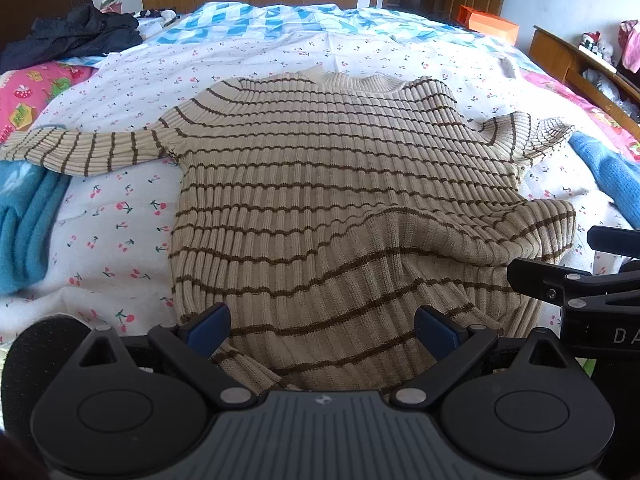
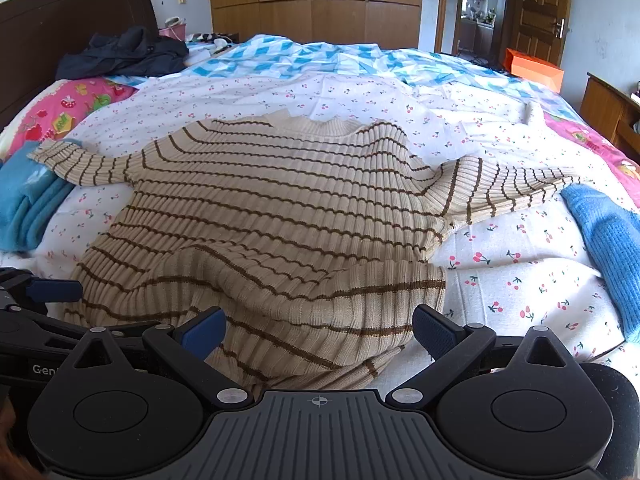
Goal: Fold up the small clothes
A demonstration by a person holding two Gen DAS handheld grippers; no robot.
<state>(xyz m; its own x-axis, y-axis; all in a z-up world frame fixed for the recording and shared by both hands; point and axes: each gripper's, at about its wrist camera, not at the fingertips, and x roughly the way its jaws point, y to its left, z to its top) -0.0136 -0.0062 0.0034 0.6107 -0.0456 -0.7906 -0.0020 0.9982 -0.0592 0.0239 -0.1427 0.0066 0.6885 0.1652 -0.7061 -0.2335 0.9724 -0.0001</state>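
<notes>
Left wrist view: a beige ribbed knit sweater with thin brown stripes (image 1: pixel 320 184) was seen laid flat on a bed covered by a white cherry-print sheet (image 1: pixel 120 216), collar away from the camera, both sleeves spread outward. The hem was bunched and rumpled near the camera, with a fold raised on the right side. The left gripper (image 1: pixel 322 330) was held low over the hem, its jaws wide apart with hem fabric seen between the blue pads, nothing clamped. The right gripper (image 1: pixel 576 280) was partly seen at the right edge; its jaw state could not be told from here. A teal fleece garment (image 1: pixel 24 224) was seen under the left sleeve cuff, a blue knit piece (image 1: pixel 604 176) beside the right sleeve. A dark jacket (image 1: pixel 72 36) lay at the far left by the headboard, an orange box (image 1: pixel 492 24) past the far edge of the bed.

Right wrist view: the same striped sweater (image 2: pixel 272 208) was seen on the cherry sheet (image 2: pixel 520 280), hem folded over itself near the camera. The right gripper (image 2: pixel 320 330) was held over the hem's right corner, jaws spread wide, nothing gripped. The left gripper (image 2: pixel 44 304) was seen at the left edge beside the hem. The teal fleece (image 2: pixel 28 200), blue knit (image 2: pixel 608 240), dark jacket (image 2: pixel 124 52) and orange box (image 2: pixel 534 66) were visible again.
</notes>
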